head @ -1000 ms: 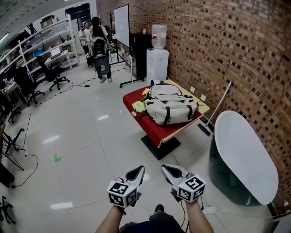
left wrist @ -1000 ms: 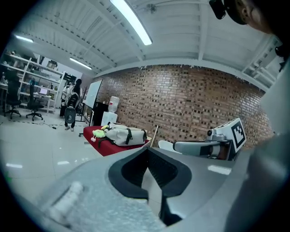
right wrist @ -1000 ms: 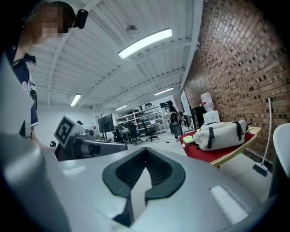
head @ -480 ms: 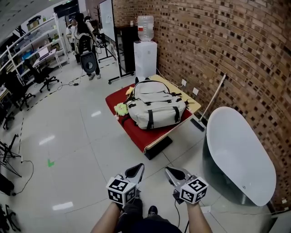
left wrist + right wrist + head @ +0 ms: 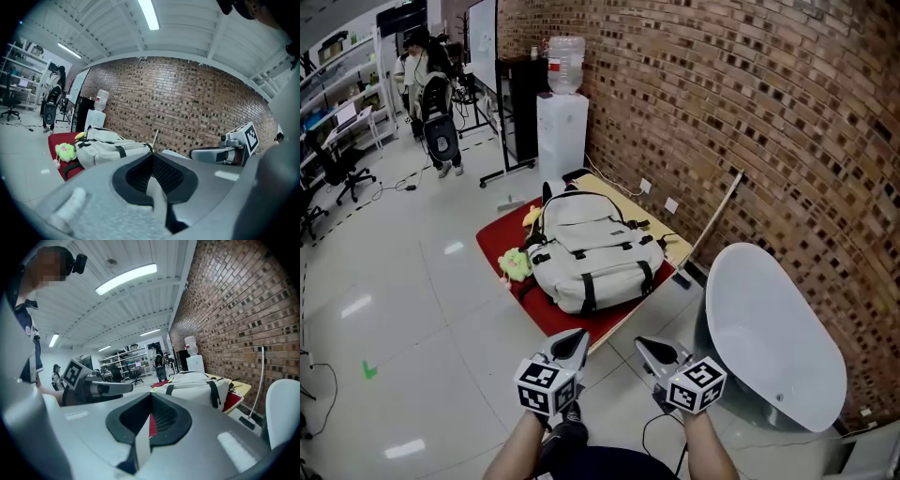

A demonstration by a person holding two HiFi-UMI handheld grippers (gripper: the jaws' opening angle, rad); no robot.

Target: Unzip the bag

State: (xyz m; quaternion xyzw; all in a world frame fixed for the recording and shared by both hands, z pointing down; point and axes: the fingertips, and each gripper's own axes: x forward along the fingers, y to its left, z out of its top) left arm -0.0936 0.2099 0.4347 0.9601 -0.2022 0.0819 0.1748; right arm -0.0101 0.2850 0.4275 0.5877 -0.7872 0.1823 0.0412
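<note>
A cream backpack (image 5: 591, 258) with black straps lies on a low table under a red cloth (image 5: 499, 246), beside the brick wall. My left gripper (image 5: 574, 345) and right gripper (image 5: 649, 352) hang side by side short of the table's near corner, both shut and empty, apart from the bag. In the left gripper view the backpack (image 5: 110, 143) lies ahead to the left beyond the shut left gripper (image 5: 152, 157), with the right gripper (image 5: 220, 152) alongside. In the right gripper view the backpack (image 5: 194, 385) sits ahead to the right of the shut right gripper (image 5: 151, 397).
A green plush toy (image 5: 516, 264) lies on the red cloth left of the bag. A white oval tub (image 5: 769, 337) stands close on the right. A long stick (image 5: 708, 220) leans on the brick wall. Behind the table are a water dispenser (image 5: 562, 122) and a person (image 5: 427, 84).
Both grippers have been carried forward toward the table, which now sits much nearer and lower in the head view. Both have stayed shut and empty.
</note>
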